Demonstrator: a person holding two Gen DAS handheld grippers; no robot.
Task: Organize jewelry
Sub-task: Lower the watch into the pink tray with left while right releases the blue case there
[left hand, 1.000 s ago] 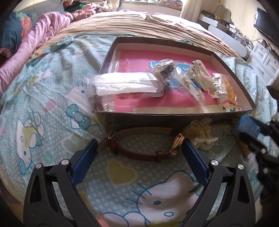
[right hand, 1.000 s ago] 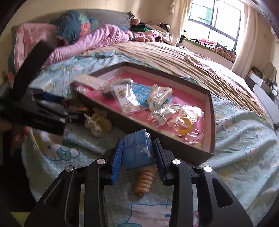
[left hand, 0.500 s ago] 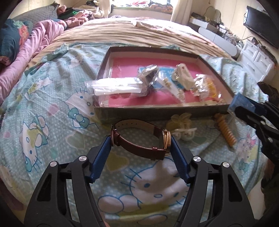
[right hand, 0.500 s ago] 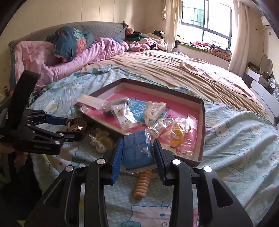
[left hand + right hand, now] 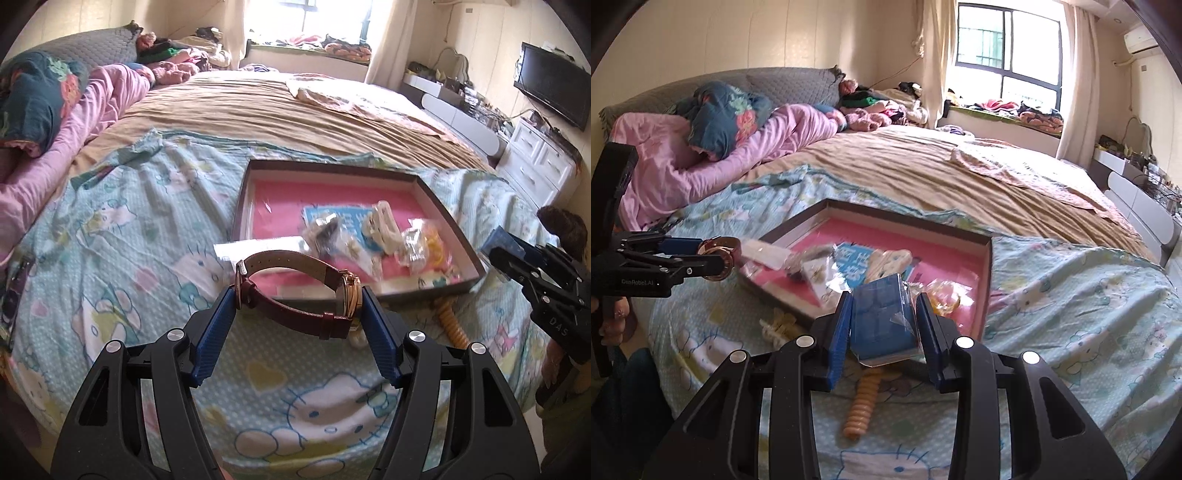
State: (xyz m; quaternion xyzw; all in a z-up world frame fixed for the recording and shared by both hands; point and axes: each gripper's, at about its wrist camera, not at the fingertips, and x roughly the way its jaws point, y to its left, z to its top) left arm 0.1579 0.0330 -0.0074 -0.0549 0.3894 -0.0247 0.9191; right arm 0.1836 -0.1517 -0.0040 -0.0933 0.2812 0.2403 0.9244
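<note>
My left gripper (image 5: 298, 293) is shut on a brown-strap, gold-case watch (image 5: 295, 291) and holds it in the air above the near edge of the tray. It shows at the left of the right wrist view (image 5: 718, 258). My right gripper (image 5: 884, 299) is shut on a blue packet in clear wrap (image 5: 882, 325), raised over the bedspread near the tray's front corner. The shallow brown tray with pink lining (image 5: 280, 192) (image 5: 960, 254) holds several bagged jewelry pieces, a cream hair clip (image 5: 382, 225) and a blue card.
An orange spiral hair tie (image 5: 862, 410) (image 5: 452, 325) and a cream hair clip (image 5: 777, 325) lie on the Hello Kitty bedspread (image 5: 110, 240) in front of the tray. Pink bedding (image 5: 683, 166) is piled at the left. White drawers (image 5: 535, 162) stand right.
My left gripper closed on the watch and lifted it off the bedspread up to the tray's near edge. My right gripper rose with the blue packet held throughout.
</note>
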